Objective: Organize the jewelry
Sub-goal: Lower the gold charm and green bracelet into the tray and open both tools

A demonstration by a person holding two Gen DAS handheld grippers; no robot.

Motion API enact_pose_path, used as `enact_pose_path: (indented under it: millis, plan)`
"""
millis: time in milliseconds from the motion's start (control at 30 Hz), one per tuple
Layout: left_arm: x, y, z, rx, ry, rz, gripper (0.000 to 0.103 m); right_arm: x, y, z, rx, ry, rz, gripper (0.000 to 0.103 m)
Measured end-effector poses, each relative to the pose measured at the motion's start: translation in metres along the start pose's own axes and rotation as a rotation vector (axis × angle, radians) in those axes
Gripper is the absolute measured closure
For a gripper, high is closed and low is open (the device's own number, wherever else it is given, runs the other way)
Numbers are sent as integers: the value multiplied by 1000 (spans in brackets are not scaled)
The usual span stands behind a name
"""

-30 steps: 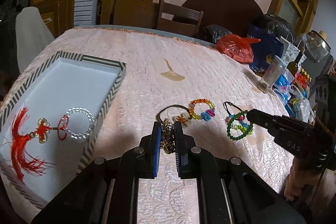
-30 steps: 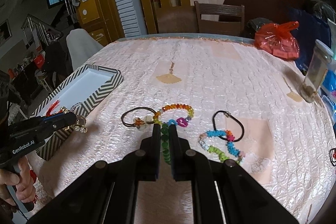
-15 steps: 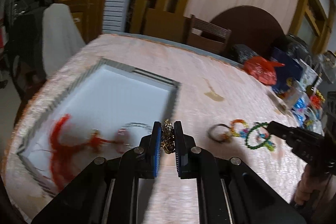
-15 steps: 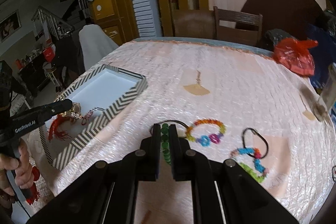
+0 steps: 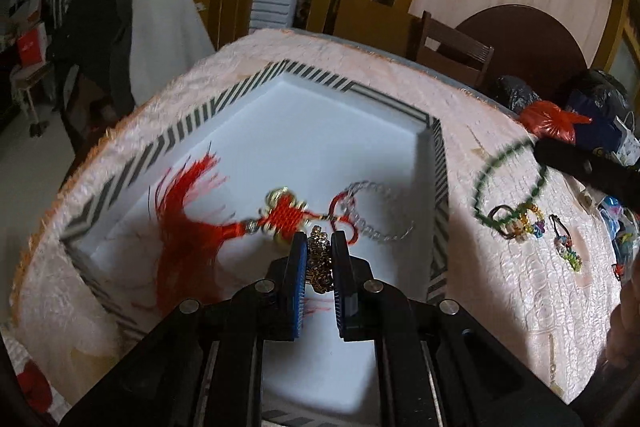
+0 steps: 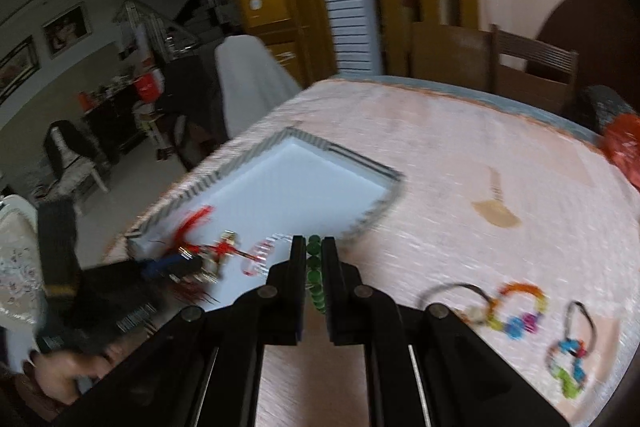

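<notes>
My left gripper (image 5: 319,241) is shut on a gold bead bracelet (image 5: 319,261) and holds it over the white tray with a striped rim (image 5: 394,105). A red tassel charm (image 5: 188,227) and a clear bead bracelet (image 5: 380,209) lie in the tray. My right gripper (image 6: 313,247) is shut on a green bead bracelet (image 6: 316,277), which hangs beside the tray's right rim (image 6: 368,215); the same bracelet shows in the left wrist view (image 5: 508,183). The left gripper also shows in the right wrist view (image 6: 176,265), over the tray.
Three more pieces lie on the pink cloth: a dark hair tie (image 6: 452,297), a rainbow bead bracelet (image 6: 518,311) and a blue-green bead bracelet (image 6: 570,367). A tan fan charm (image 6: 496,205) lies farther back. Bags (image 5: 556,119) and chairs (image 5: 452,47) stand at the far edge.
Both grippers have swung left. The left one now holds the gold bracelet low over the tray's inside. The right one has carried the green bracelet toward the tray's rim.
</notes>
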State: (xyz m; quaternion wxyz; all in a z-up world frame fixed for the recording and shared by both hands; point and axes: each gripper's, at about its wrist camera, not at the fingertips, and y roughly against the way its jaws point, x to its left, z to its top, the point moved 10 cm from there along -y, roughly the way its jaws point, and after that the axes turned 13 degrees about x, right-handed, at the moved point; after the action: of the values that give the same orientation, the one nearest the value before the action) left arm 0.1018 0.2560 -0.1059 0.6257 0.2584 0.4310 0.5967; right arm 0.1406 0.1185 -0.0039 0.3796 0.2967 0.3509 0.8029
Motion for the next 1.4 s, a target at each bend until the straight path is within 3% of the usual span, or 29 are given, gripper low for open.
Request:
enact_pose_path:
  millis: [200,567,633,700,933,1133,1400]
  plan:
    - [5,-4,-5,1,10,-1,68,39,-34,12,24,38,80,95]
    - [10,-3,-3,6,26,23,68,42,-92,-13,135,20,97,96]
    - [13,-2,-2,9,38,33,63,40,-95,-16,138,16,100,95]
    - [15,-2,0,16,48,37,51,41,-98,-19,148,10,113,95]
    - [15,3,3,19,53,54,49,33,-83,-20,119,-17,138,82]
    - [-11,10,11,0,17,47,48,5,-57,-36,84,-55,127,81]
    - [-93,-4,10,10,-95,-15,48,-90,-21,-84,89,-146,-9,81]
